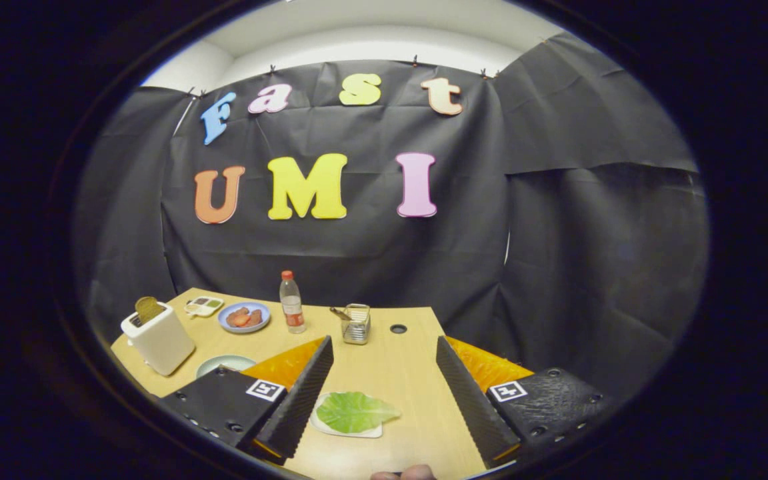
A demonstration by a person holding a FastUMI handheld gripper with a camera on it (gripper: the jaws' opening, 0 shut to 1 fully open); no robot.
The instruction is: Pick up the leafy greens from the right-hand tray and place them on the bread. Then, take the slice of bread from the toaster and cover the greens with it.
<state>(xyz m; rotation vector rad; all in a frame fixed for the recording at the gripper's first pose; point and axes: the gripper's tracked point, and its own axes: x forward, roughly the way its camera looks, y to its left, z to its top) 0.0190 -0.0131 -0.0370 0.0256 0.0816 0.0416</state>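
Note:
A green lettuce leaf (355, 411) lies on a small white tray (328, 427) on the wooden table (397, 373), between my fingers and closer to the left one. My gripper (384, 393) hovers above it, open, with nothing held. A white toaster (158, 338) stands beyond the left finger, with a brown slice of bread (149, 309) sticking up from its slot. A pale plate (224, 364) sits just right of the toaster, partly hidden by the left finger; what lies on it I cannot tell.
Farther back stand a blue plate with reddish food (244, 317), a small white tray (204, 306), a plastic bottle with a red cap (291, 303) and a metal wire holder (356, 324). A round cable hole (398, 329) is in the tabletop. A fingertip (404, 473) shows beneath.

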